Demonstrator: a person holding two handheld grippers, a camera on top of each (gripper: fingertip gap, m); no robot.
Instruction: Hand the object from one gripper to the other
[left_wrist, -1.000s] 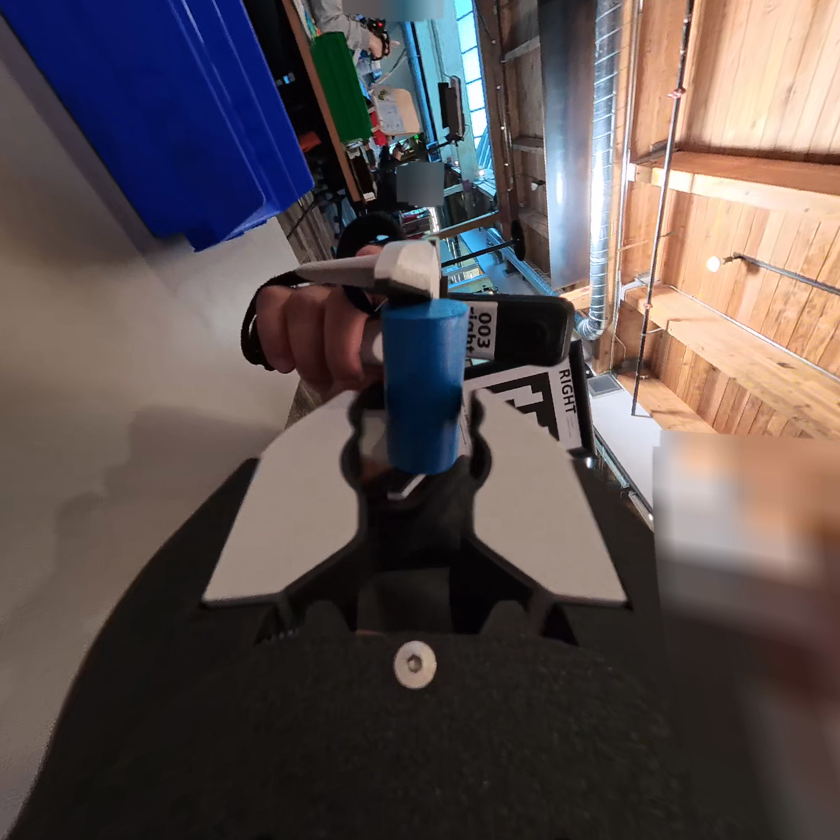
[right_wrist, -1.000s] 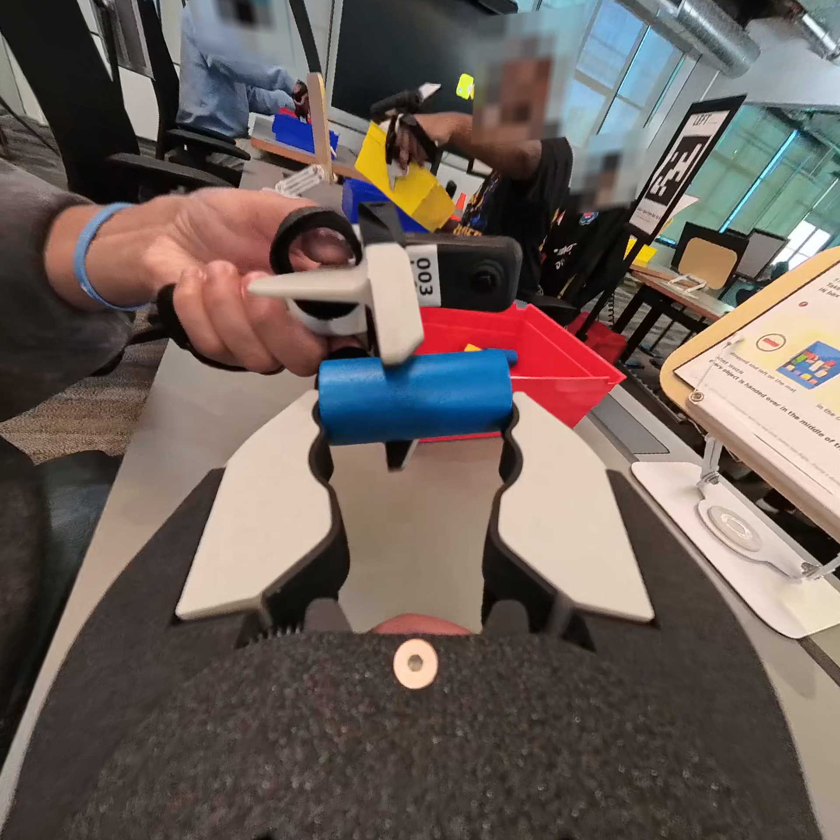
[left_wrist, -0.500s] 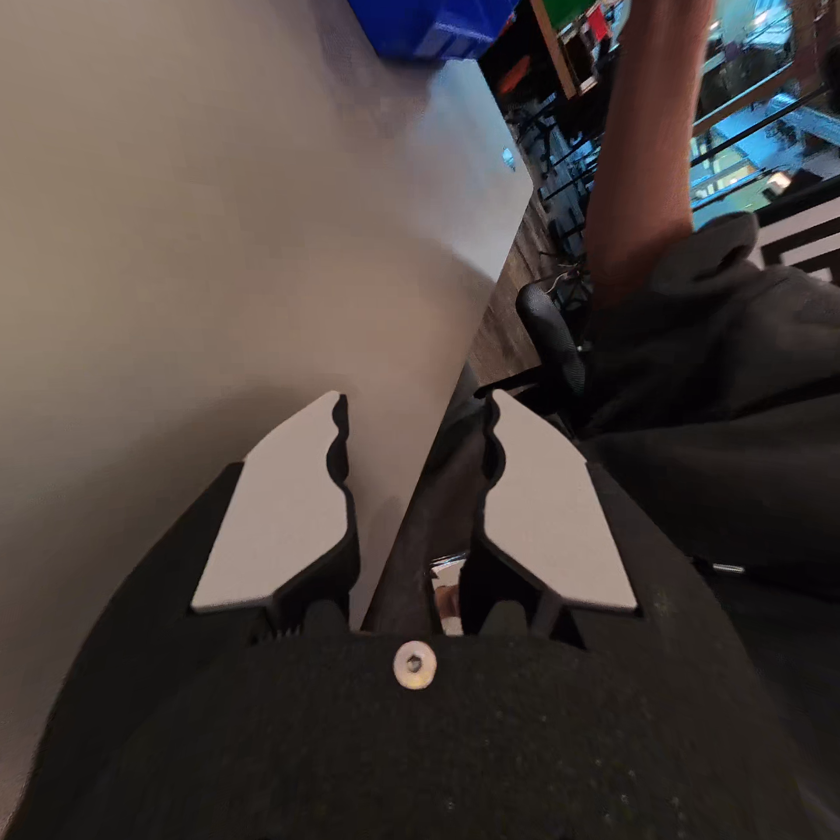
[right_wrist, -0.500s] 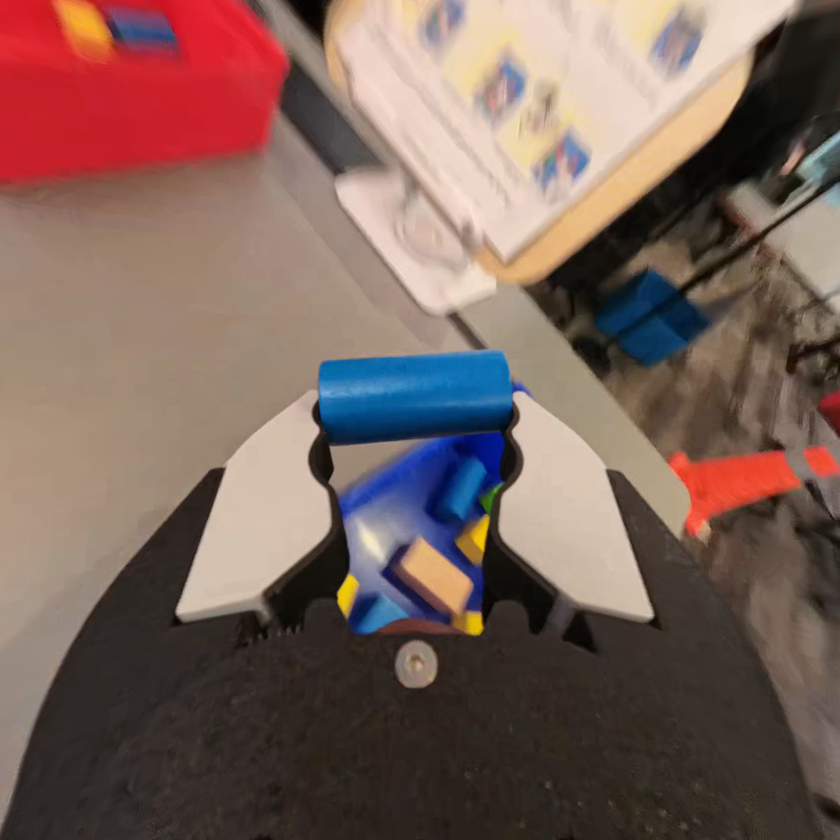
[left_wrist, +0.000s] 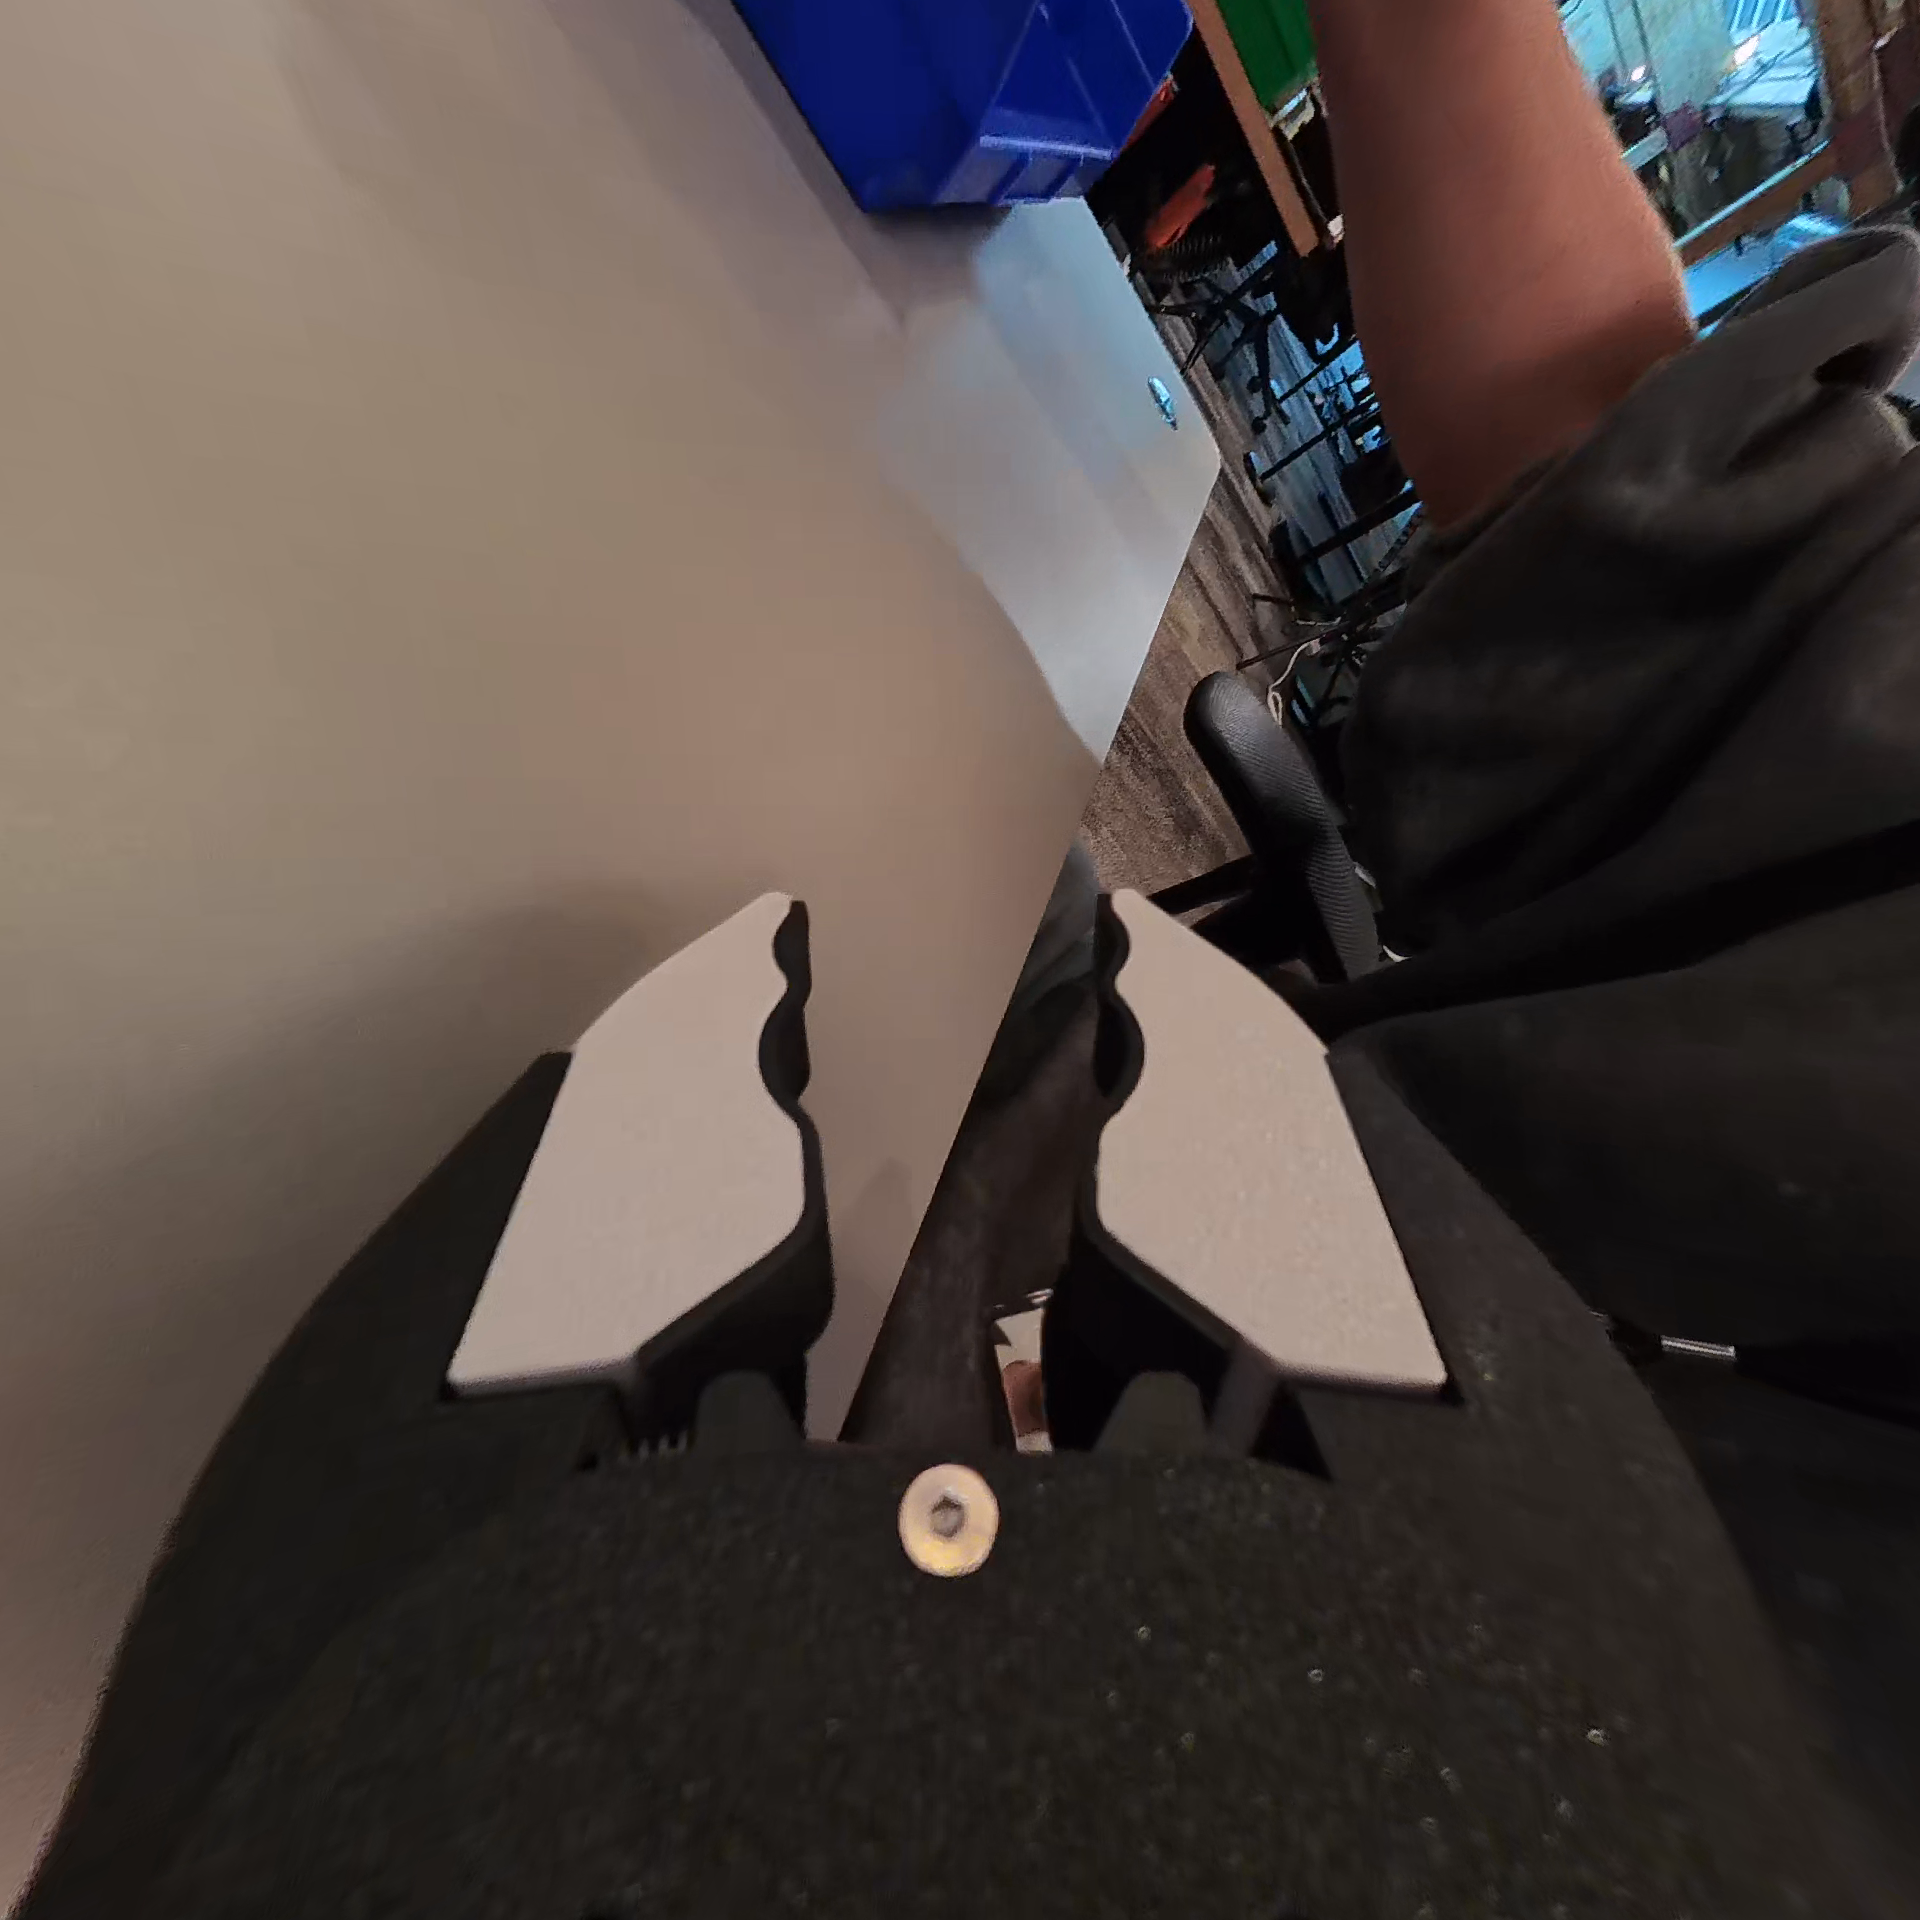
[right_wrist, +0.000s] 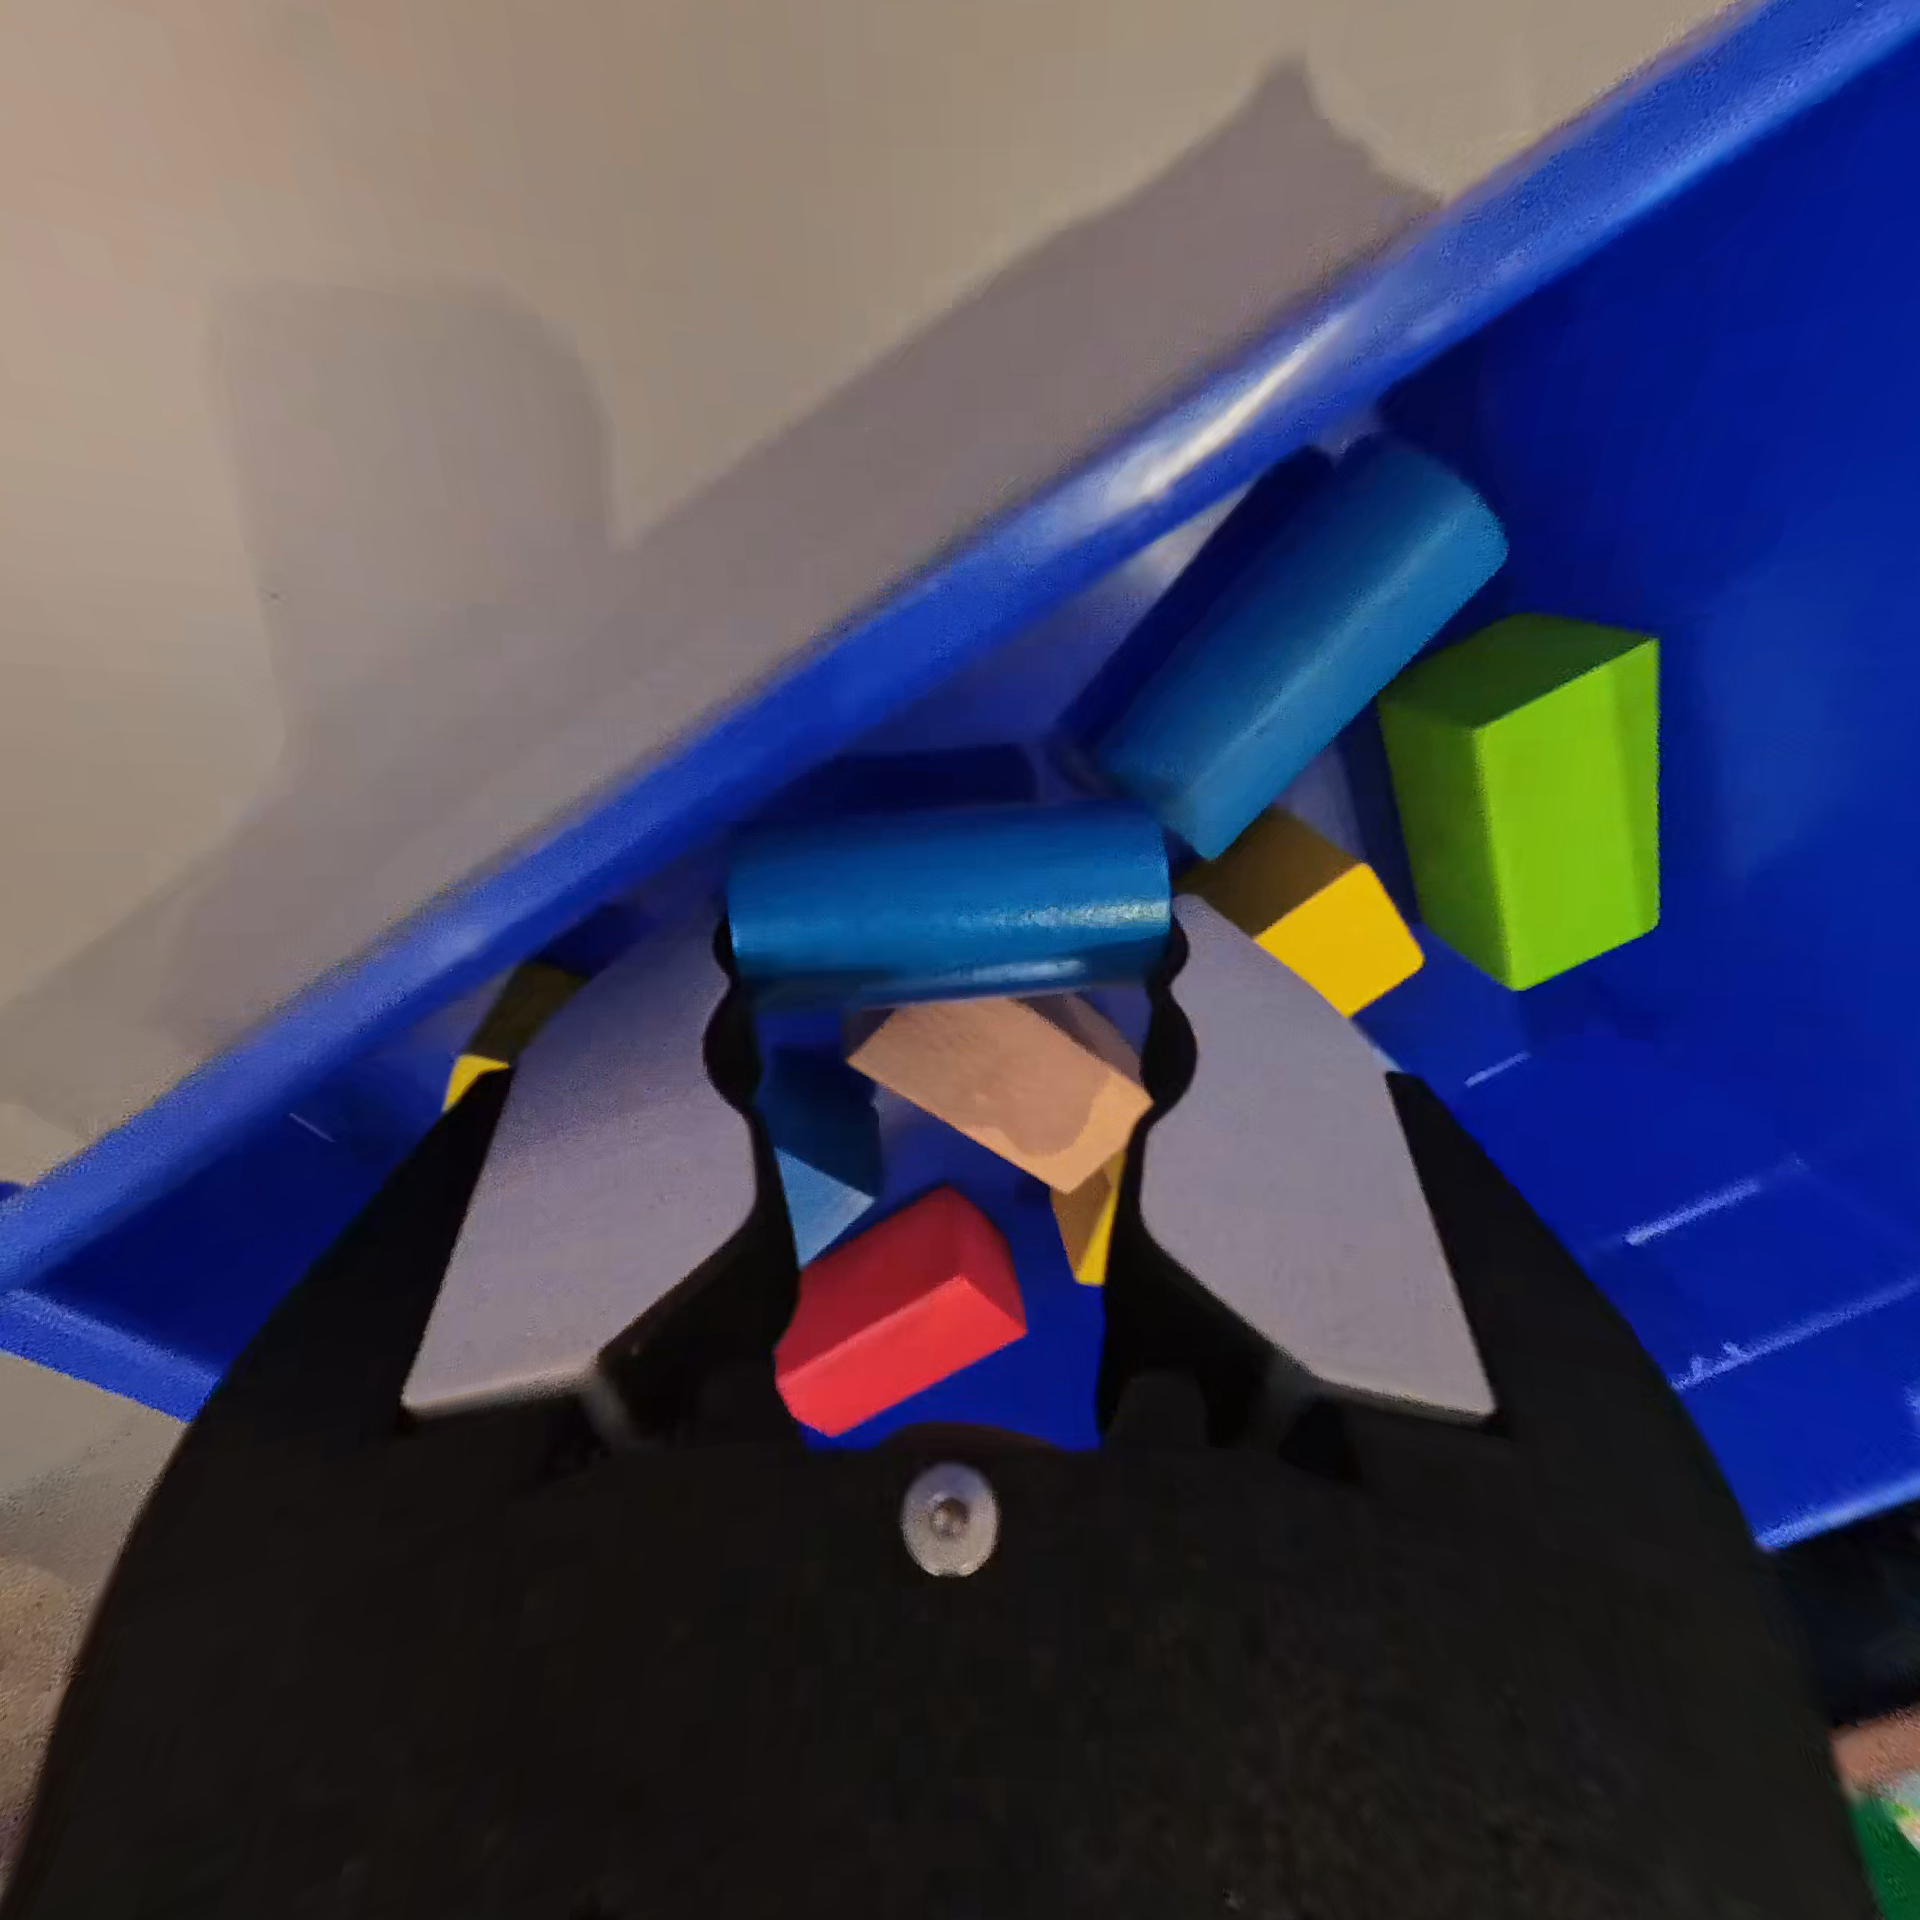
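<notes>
Left gripper (left_wrist: 948, 940): jaws apart, nothing between them; grey table top (left_wrist: 416, 520) ahead and to its left, a blue bin (left_wrist: 966, 104) far ahead at the table's end, a dark-sleeved arm (left_wrist: 1621, 727) to its right. Right gripper (right_wrist: 951, 940): fingers (right_wrist: 613, 1174) closed on the blue cylinder (right_wrist: 948, 902), which lay crosswise between the tips, pinched at its two flat ends, over the open blue bin (right_wrist: 935, 613). Bin contents, left to right of the tool: yellow piece (right_wrist: 509, 1023) just outside the left finger; red block (right_wrist: 899, 1311) and tan block (right_wrist: 1003, 1091) below the cylinder, seen through the jaw gap; yellow block (right_wrist: 1314, 914), a second blue block (right_wrist: 1299, 649) and green block (right_wrist: 1527, 800) ahead and right. Transfer judged complete, with release into the bin pending. Risks: an end-on grip on smooth faces could let the cylinder slip or swivel free early; released sideways, a round piece could roll or bounce off the blocks beneath; the near rim lay close behind the fingertips and might be struck on lowering.
</notes>
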